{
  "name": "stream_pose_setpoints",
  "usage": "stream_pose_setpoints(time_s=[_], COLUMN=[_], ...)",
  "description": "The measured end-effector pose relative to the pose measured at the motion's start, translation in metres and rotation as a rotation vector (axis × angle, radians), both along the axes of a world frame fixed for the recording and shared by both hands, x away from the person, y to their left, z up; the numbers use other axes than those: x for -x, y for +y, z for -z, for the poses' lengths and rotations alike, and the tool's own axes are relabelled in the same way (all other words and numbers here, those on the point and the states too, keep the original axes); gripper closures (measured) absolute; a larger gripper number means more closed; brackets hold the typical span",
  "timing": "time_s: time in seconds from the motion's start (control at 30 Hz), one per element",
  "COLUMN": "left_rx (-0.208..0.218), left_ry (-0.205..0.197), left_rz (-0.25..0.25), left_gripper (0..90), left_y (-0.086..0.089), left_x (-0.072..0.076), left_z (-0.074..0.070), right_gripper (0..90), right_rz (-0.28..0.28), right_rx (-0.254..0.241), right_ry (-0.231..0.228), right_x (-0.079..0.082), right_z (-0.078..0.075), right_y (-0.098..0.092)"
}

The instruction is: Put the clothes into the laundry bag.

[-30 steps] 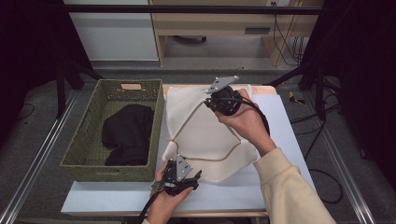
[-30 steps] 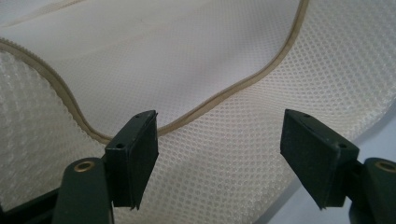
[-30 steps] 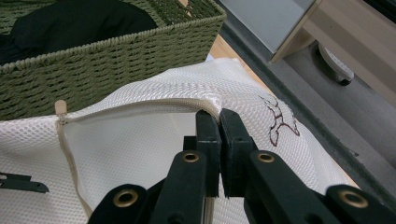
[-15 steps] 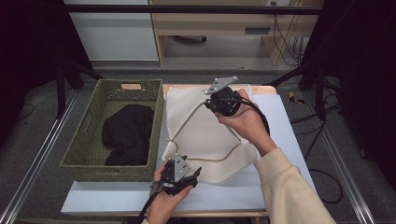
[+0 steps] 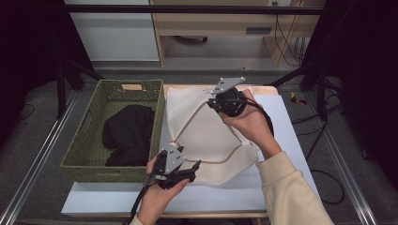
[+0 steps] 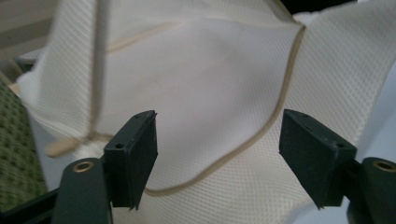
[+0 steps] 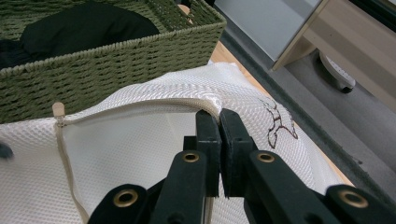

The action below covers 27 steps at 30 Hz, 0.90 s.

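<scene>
Nearest you, your left gripper [image 5: 191,169] sat at the near edge of the white mesh bag [image 5: 206,136], its jaws spread wide with nothing between them; in the left gripper view the beige trim [image 6: 261,135] ran across the gap. The bag lay on the table [image 5: 286,122], just right of the green basket [image 5: 89,140] holding a dark garment [image 5: 126,133]. Farther off, your right gripper [image 7: 219,122] was clamped on the bag's far zipper edge [image 7: 140,108], lifting it. That pinch looked thin, near the tips: a sharp pull could slip the mesh free, and closing the left jaws off the trim would probably catch only loose fabric.
</scene>
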State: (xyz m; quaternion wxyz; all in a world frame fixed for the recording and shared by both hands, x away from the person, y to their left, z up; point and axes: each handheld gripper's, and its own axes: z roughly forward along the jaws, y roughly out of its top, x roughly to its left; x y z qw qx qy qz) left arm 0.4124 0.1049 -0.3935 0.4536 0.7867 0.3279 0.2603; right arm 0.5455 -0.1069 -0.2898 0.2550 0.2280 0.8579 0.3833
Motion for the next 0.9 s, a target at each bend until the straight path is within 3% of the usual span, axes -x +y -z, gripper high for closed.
stream_pose_setpoints(time_s=[0.07, 0.23, 0.37, 0.47, 0.73, 0.9], left_rx=[-0.032, -0.079, -0.168, -0.180, -0.202, -0.228], left_ry=[0.004, 0.017, 0.027, 0.044, 0.076, 0.109], left_rz=[-0.022, -0.043, -0.092, -0.130, -0.182, -0.207], left_gripper=[20.5, 15.6, 13.7, 12.7, 11.5, 8.9], left_y=[0.009, 0.023, 0.043, 0.058, 0.099, 0.113], left_x=[-0.007, -0.019, -0.035, -0.043, -0.058, -0.068], left_z=[-0.017, -0.038, -0.057, -0.067, -0.078, -0.076], right_gripper=[87.8, 87.8, 87.8, 87.8, 87.7, 87.6], right_rz=[0.004, 0.003, -0.013, -0.022, -0.058, -0.071], right_rx=[-0.024, -0.042, -0.069, -0.081, -0.095, -0.101], right_ry=[0.003, -0.002, 0.010, 0.014, 0.023, 0.034], right_x=[-0.001, -0.002, -0.004, -0.004, -0.001, -0.001], right_z=[0.003, 0.007, 0.011, 0.014, 0.025, 0.032], right_y=[-0.003, -0.007, -0.011, -0.012, -0.011, -0.009])
